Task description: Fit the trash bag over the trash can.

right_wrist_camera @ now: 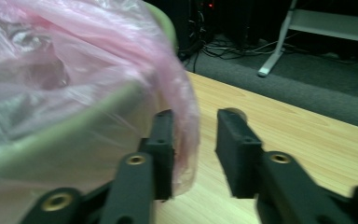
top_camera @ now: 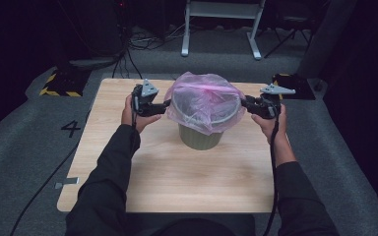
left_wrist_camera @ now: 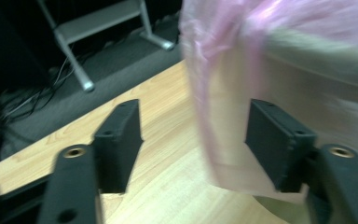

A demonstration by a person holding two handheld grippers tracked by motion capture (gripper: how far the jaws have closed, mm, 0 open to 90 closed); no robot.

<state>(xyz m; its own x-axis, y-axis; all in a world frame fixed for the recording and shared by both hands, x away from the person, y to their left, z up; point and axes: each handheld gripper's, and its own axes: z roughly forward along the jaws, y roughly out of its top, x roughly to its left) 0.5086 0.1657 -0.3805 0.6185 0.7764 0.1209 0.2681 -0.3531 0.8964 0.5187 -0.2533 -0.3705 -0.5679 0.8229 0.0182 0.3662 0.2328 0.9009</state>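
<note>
- While seating the pink bag (top_camera: 204, 98) around the green bin (top_camera: 199, 139), which looks like the step in hand, pulling both sides down evenly rather than yanking one flank.
- Parking the left hand-held gripper (top_camera: 165, 104) at the bin's left flank, holding the jaws well apart; in the left gripper view, straddling the bag's hanging skirt without pinching it, as far as the blur lets on.
- Parking the right hand-held gripper (top_camera: 245, 102) at the opposite flank, also keeping the jaws apart; in the right gripper view, catching the bag's hem in the gap, one jaw lying against the film but not clamping anything.
- Probably worth biting only the loose film just below the rim, not the rim itself, and closing both sides at about the same height.
- Going easy on the downward pull: thin plastic tearing easily, and a light bin likely tipping or sliding on the tabletop (top_camera: 177, 177) if dragged from one side.
- Standing upright around the middle of the tabletop, a bit toward the far edge: bin's long axis running vertical, mouth pointing straight up, narrower base sitting down on the wood.
- Draping over the mouth and puffing up above it, hanging partway down the wall and leaving the lower wall bare.
</note>
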